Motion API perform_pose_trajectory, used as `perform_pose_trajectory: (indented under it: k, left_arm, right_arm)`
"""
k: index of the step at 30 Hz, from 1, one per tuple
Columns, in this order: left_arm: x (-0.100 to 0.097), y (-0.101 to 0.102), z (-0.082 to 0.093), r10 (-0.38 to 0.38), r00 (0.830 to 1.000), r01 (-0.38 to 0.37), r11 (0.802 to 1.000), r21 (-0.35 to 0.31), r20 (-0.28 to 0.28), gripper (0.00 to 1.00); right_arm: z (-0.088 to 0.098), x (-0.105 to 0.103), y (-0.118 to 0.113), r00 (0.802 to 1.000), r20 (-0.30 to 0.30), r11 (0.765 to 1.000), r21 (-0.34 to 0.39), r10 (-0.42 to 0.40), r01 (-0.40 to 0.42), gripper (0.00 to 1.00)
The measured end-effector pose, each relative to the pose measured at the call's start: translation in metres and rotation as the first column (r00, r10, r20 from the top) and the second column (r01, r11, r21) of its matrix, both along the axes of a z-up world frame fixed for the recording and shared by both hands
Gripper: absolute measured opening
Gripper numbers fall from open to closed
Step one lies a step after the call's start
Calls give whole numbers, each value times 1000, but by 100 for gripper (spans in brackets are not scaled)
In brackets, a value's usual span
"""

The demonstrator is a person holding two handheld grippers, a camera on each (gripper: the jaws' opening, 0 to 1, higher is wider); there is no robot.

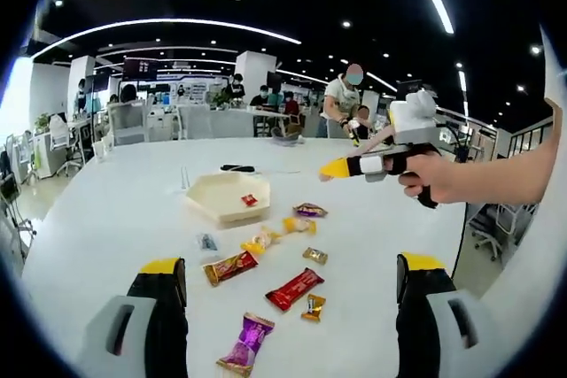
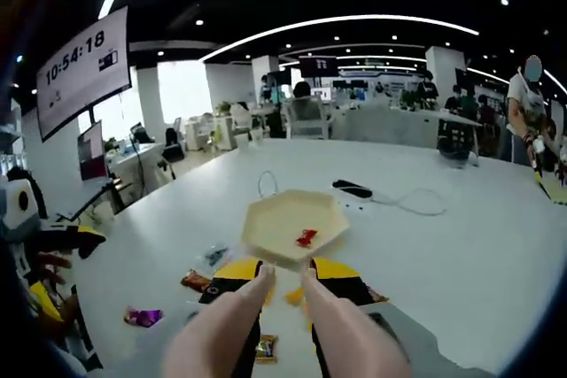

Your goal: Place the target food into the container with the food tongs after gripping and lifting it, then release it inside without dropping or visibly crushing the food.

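A cream hexagonal tray [image 1: 217, 190] [image 2: 266, 219] lies on the white table with one red candy [image 1: 249, 200] [image 2: 306, 237] inside. Several wrapped candies lie loose in front of it, among them a red bar [image 1: 295, 289], a purple one [image 1: 246, 341] and a yellow one [image 1: 259, 242]. My left gripper [image 1: 291, 263] stands wide open above them, holding nothing. My right gripper [image 2: 285, 273] [image 1: 335, 167] is shut on the pale food tongs [image 2: 232, 320]. The tong tips sit slightly apart with nothing between them, near the tray's near edge.
A black object [image 1: 237, 168] [image 2: 353, 189] with a thin cable [image 2: 416, 205] lies beyond the tray. A hand [image 1: 438, 176] holds the right gripper above the table's right side. A person [image 1: 341, 99] stands past the far edge, with desks and chairs behind.
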State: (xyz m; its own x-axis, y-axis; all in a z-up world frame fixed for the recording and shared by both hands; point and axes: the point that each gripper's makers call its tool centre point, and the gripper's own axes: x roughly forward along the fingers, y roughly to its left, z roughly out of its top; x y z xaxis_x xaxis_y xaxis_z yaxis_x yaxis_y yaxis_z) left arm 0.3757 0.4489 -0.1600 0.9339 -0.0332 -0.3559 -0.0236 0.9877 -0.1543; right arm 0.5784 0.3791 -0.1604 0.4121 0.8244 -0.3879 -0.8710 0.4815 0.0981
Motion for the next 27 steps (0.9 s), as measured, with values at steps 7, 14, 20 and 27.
perform_pose_trajectory:
  k: [7, 14, 20, 27]
  left_arm:
    - [-1, 7, 8, 26, 1000, -26, 999, 30, -6, 99]
    - [-2, 3, 19, -14, 999, 12, 999, 39, 48, 99]
    - [-21, -2, 31, -92, 993, 89, 995, 40, 72, 99]
    - [-50, -7, 28, -117, 990, 115, 993, 25, 82, 99]
  right_arm:
    - [-5, -22, -11, 999, -8, 1000, 2, 31, -31, 20]
    - [-2, -51, -23, 998, 56, 999, -33, 33, -31, 20]
    - [16, -75, -29, 996, 83, 999, -34, -18, 21, 21]
    - [41, -110, -36, 989, 149, 999, -42, -23, 30, 21]
